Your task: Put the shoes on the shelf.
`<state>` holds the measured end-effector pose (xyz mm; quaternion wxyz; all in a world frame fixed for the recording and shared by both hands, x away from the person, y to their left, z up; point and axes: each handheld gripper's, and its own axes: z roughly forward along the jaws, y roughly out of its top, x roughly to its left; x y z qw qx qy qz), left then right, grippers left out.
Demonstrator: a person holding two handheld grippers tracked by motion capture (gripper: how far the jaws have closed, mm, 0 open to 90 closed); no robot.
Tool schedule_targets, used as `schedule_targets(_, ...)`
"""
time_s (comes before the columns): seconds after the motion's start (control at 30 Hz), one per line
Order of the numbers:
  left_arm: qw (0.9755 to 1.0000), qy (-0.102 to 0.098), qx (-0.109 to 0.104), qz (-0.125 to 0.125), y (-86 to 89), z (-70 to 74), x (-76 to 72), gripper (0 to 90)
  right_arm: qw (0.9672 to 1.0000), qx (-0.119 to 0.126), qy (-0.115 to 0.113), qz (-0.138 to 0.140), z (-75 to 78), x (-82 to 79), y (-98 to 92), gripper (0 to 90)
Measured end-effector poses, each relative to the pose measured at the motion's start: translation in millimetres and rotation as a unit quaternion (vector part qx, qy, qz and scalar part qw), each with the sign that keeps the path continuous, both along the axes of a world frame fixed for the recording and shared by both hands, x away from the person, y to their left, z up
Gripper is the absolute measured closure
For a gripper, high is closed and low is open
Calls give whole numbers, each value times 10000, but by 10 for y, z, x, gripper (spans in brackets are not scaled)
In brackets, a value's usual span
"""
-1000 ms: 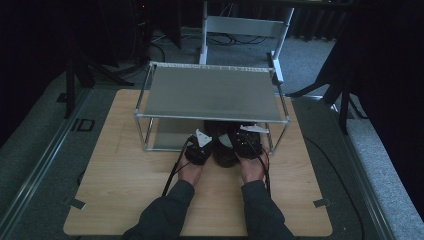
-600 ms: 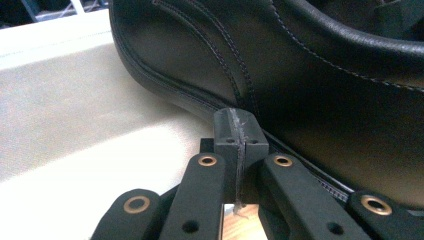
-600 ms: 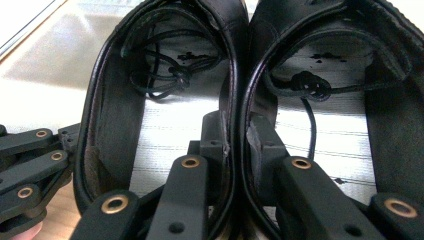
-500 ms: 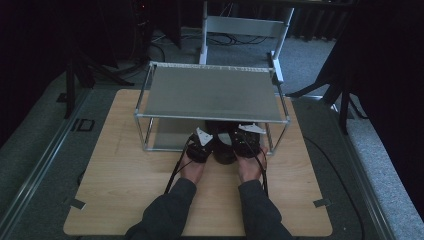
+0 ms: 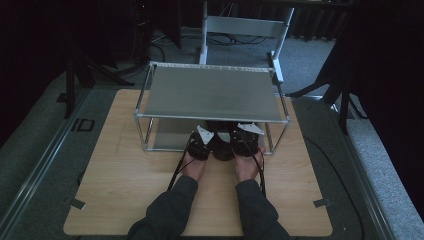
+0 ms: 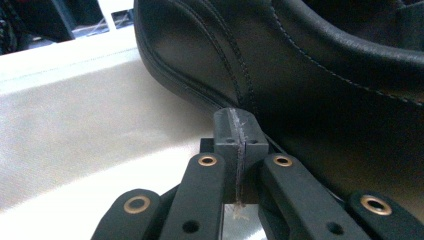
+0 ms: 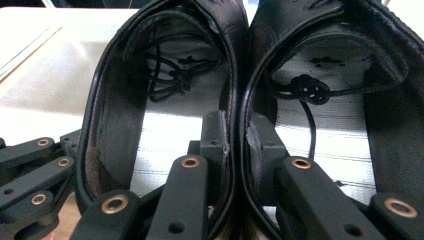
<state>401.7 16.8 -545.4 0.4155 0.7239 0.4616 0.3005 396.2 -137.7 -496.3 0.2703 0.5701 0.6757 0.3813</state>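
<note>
The pair of black leather shoes point(image 7: 240, 75) stands side by side on the lower shelf point(image 5: 167, 140) of a metal rack point(image 5: 212, 92), near its front edge, heels toward the person. In the high view they show as a dark shape point(image 5: 222, 147) between the two hands.

The right hand-held gripper point(image 7: 235, 137) pinches the two inner heel walls together, one jaw inside each shoe, so both shoes hang on one grip. The left hand-held gripper point(image 6: 236, 135) has its jaws pressed together with nothing between them; its tip rests at, or just beside, the outer side of one shoe point(image 6: 300, 75), low near the sole. I cannot tell if it really touches.

The leather looks smooth and a little shiny, so I judge it slippery for the pads. The collar is soft and will bend, while the sole and heel counter are stiff. Such shoes are probably rather heavy for one pinch, so they may tilt toe-down or slip. The doubled heel wall is a fair place to hold; the shut left hand-held gripper could steady the side.

The loose laces point(image 7: 170, 75) lie inside and could catch. The upper shelf point(image 5: 212, 92) is close above the shoes, and the front posts point(image 5: 146, 135) stand at both sides, so the way out is low and toward the person, onto the wooden counter point(image 5: 115, 170).
</note>
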Motion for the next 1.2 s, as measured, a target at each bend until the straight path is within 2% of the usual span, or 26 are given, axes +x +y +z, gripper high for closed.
schedule_targets(0.17, 9999, -47, 120, 69, -16, 2, 57, 900, 10000, 13, -3, -55, 7, 64, 18, 796)
schedule_targets(0.33, 9999, -58, 118, 110, -39, -9, 72, 900, 9999, 11, -57, -148, -4, 75, 30, 792)
schedule_targets(0.37, 9998, -46, 65, 159, -48, -9, 81, 900, 9998, 13, -63, -167, -3, 79, 31, 792)
schedule_targets(0.6, 9997, -87, 132, 209, -75, -20, 93, 900, 9996, 5, -150, -246, -15, 86, 40, 790)
schedule_targets(0.73, 9994, -82, 280, 190, -95, -44, 131, 900, 9990, -71, -278, -329, -27, 103, 66, 782)
schedule_targets(0.8, 9994, -82, 280, 190, -95, -44, 131, 900, 9989, -74, -291, -360, -28, 111, 72, 782)
schedule_targets(0.83, 9992, -97, 348, 190, -109, -49, 143, 900, 9989, -74, -291, -360, -28, 111, 72, 781)
schedule_targets(1.0, 9990, -85, 400, 191, -126, -63, 169, 900, 9981, -114, -424, -425, -41, 118, 71, 741)
schedule_targets(1.1, 9988, 10, 451, 191, -125, -84, 195, 900, 9966, -83, -727, -367, -61, 137, 67, 680)
schedule_targets(1.2, 9987, 70, 459, 191, -116, -90, 200, 900, 9965, -85, -753, -355, -69, 134, 70, 660)
